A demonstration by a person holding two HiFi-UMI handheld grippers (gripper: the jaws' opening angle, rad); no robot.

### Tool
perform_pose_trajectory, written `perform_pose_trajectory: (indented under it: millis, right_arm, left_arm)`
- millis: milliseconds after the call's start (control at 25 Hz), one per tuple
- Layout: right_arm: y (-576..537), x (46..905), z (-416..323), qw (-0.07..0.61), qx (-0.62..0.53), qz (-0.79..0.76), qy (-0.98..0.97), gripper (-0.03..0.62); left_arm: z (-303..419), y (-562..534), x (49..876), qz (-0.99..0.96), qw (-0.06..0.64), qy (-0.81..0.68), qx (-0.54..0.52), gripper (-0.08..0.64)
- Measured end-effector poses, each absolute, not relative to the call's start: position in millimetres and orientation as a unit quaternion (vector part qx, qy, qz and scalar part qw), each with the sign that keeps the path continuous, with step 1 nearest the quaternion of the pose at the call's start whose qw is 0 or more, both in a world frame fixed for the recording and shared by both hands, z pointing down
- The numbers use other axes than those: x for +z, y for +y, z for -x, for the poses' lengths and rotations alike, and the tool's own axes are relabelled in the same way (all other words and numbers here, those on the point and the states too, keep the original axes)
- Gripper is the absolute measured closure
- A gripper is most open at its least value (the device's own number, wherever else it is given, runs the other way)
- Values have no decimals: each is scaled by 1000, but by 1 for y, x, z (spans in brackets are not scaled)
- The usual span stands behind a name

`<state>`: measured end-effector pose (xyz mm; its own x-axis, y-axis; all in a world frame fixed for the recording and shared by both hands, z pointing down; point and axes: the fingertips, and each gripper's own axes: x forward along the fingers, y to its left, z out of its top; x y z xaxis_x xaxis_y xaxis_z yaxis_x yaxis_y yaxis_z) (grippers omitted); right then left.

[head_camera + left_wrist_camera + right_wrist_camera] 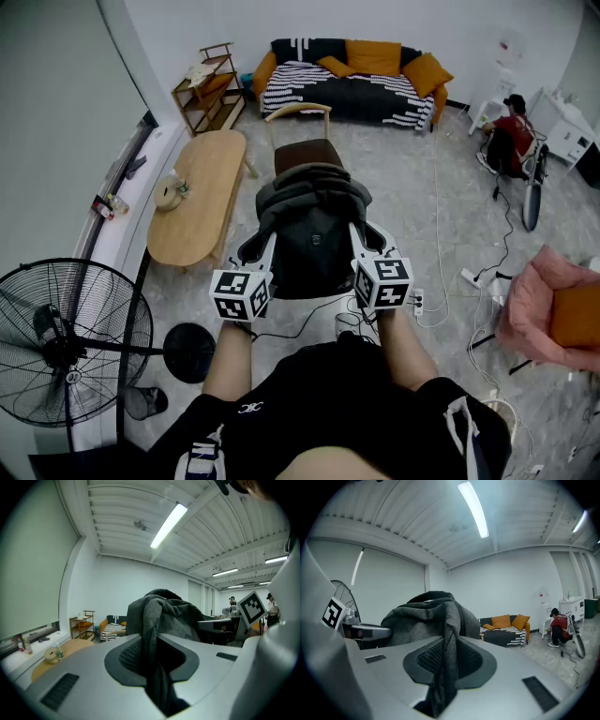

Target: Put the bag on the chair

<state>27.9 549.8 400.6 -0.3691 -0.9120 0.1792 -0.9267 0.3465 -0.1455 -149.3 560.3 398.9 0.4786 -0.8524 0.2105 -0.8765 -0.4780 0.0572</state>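
Head view — bag [312, 234] held up on the near side of the chair [307, 153].
My left gripper [265, 251] and right gripper [360, 246] each clamp a fold of its fabric — one per side, to hold it level for the seat.

White walls [187, 23]; pale marbled floor [412, 202] with loose cables [437, 225]. Striped sofa [347, 92] with orange cushions [373, 56] at 12 o'clock. Wooden shelf [208, 89] at 11. Oval wooden table [199, 206] at 10. Black standing fan [66, 342] at 8. Pink armchair [534, 305] at 3. Tube light [168, 520] on ribbed white ceiling [117, 508].
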Motion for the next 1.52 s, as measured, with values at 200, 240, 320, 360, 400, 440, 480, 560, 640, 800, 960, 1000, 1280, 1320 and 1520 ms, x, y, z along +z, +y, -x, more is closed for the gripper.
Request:
perform_pose_trajectory:
  millis: [200, 240, 320, 360, 400, 440, 480, 560, 640, 800, 960, 1000, 1280, 1320, 1520]
  right_arm:
    - [525, 426, -34, 42, 124, -566, -814, 514]
    - [515, 427, -39, 42, 128, -566, -813, 514]
    - [494, 427, -49, 39, 135, -562, -815, 512]
    - [484, 429, -52, 37, 137, -560, -816, 512]
    - [475, 432, -56, 36, 137, -558, -818, 511]
    - [464, 432, -60, 35, 138, -557, -819, 511]
    - [452, 429, -68, 33, 138, -555, -820, 511]
    - [425, 417, -89, 29, 138, -550, -823, 511]
    - [401, 412, -106, 22, 138, -544, -827, 511]
    - [359, 411, -135, 7, 136, -532, -836, 511]
    - [320, 410, -165, 4, 130, -526, -840, 511]
    - [313, 410, -172, 4, 129, -525, -841, 511]
    - [276, 418, -196, 10, 134, -520, -844, 511]
    - [269, 421, -196, 11, 135, -519, -844, 511]
    - [231, 428, -188, 21, 141, -520, -842, 510]
  left_arm:
    - [146, 535, 422, -854, 96, -504, 85, 482]
    - [141, 525, 423, -853, 99, -504, 87, 482]
    - [130, 503, 424, -852, 104, -505, 89, 482]
    - [126, 493, 426, -852, 107, -505, 89, 482]
    - [124, 485, 428, -851, 110, -505, 88, 482]
    - [119, 476, 427, -850, 112, -507, 87, 482]
    - [112, 464, 423, -849, 113, -509, 87, 482]
    - [93, 440, 409, -845, 114, -515, 88, 482]
    - [76, 418, 403, -841, 112, -521, 89, 480]
    - [45, 379, 404, -835, 106, -532, 96, 480]
    - [15, 347, 401, -828, 105, -542, 96, 480]
    - [8, 341, 402, -827, 105, -544, 96, 480]
    - [-17, 307, 412, -823, 113, -547, 101, 480]
    - [-16, 300, 414, -823, 113, -548, 99, 480]
    - [-8, 260, 422, -822, 121, -548, 94, 480]
